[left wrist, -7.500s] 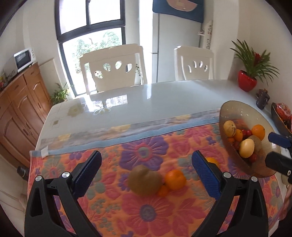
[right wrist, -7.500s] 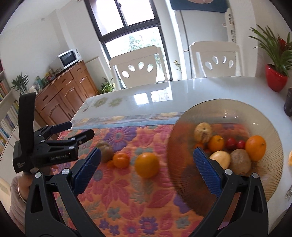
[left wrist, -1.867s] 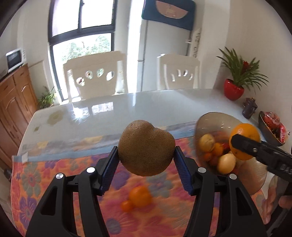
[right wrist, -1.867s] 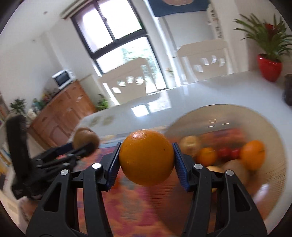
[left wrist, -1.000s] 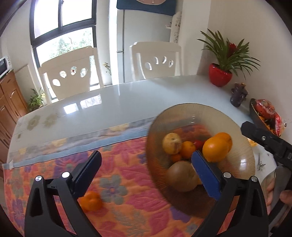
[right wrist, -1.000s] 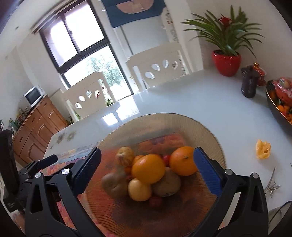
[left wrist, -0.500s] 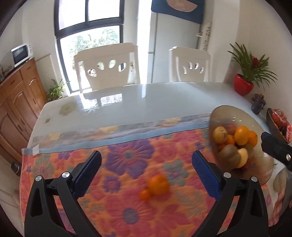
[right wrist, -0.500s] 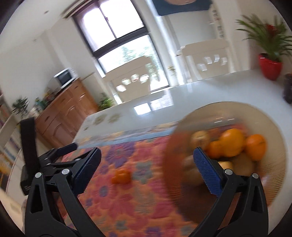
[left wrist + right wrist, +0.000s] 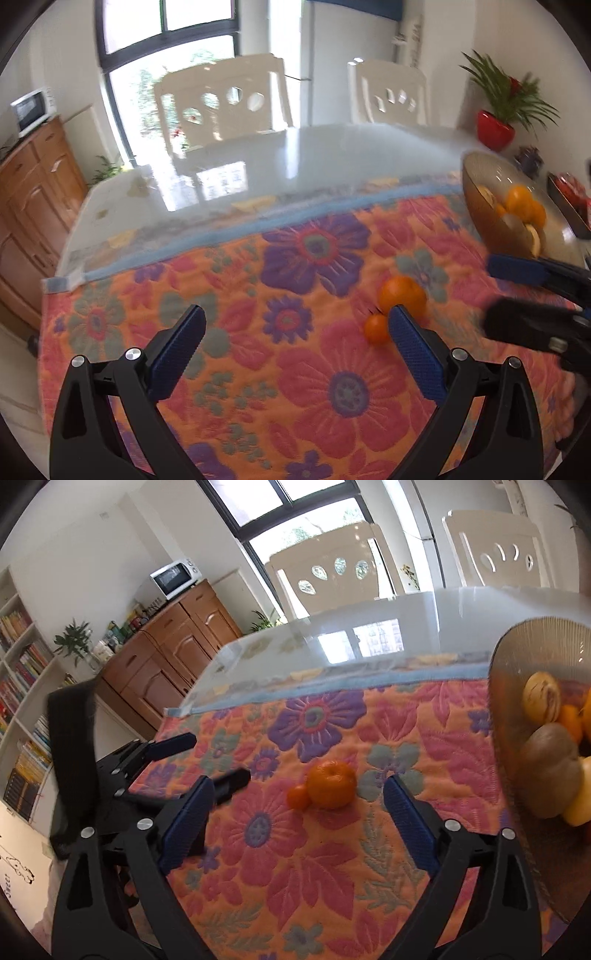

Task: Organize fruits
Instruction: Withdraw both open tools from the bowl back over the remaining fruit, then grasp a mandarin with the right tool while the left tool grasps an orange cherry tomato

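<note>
Fruits: two just delivered, two left on the cloth.
Both the left claw (image 9: 293,345) and right claw (image 9: 297,816) now gape wide and empty, having dropped their loads in the bowl (image 9: 517,686); the mandarin (image 9: 331,783) and small orange fruit (image 9: 298,797), touching on the tabletop's floral cloth (image 9: 288,867), likely come next.

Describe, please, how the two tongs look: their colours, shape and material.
Both the left tongs and the right tongs have black, plastic-looking A-shaped arms with triangular cut-outs and silver screws. Each finger carries a flat blue pad with a fine dotted texture.
</note>
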{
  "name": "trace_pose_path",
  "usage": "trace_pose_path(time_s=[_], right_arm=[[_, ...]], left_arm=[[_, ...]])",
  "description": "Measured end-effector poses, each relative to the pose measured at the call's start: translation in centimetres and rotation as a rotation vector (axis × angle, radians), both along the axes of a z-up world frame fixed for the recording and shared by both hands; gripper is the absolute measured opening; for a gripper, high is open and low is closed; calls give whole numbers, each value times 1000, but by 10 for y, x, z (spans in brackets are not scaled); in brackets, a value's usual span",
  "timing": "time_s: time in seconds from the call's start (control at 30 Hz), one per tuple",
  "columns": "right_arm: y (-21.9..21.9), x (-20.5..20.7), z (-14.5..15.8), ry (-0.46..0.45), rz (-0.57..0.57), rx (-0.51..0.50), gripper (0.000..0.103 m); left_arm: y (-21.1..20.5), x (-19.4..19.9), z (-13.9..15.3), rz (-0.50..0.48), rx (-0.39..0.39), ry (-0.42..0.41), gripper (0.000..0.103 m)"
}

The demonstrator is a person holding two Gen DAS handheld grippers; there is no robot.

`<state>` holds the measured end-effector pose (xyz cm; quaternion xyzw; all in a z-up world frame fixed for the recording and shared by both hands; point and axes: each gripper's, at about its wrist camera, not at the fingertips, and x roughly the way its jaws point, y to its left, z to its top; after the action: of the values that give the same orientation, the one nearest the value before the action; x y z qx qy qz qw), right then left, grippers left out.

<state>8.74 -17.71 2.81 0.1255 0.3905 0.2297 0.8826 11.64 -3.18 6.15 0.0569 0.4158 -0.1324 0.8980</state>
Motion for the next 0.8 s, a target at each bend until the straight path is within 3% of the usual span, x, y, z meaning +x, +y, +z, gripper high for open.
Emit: trace_pose_path(time_s=[0.13,0.43,0.53,0.67,0.7,0.73,0.8], right_arm=[[5,12,-17,-3,-16,-36,93],[19,36,-47,19,45,-90,87],[22,35,-52,-3,47,-116,80],[14,35,-53,5,47,-55,51],[12,34,-53,1,42,-44,45],[7,34,-52,-2,25,-22,43],[-2,34,-52,0,21,47,43]], left_arm=[[-12,-5,-15,-65,-29,15,98],[-25,4,-47,-84,-13,67,98],[-34,7,-56,-89,17,72,98],[-44,8,-59,-102,41,59,96],[-46,7,-59,-105,45,49,81],[-48,-1,-55,-156,11,24,43],[-61,-16,-50,-224,49,-33,20]])
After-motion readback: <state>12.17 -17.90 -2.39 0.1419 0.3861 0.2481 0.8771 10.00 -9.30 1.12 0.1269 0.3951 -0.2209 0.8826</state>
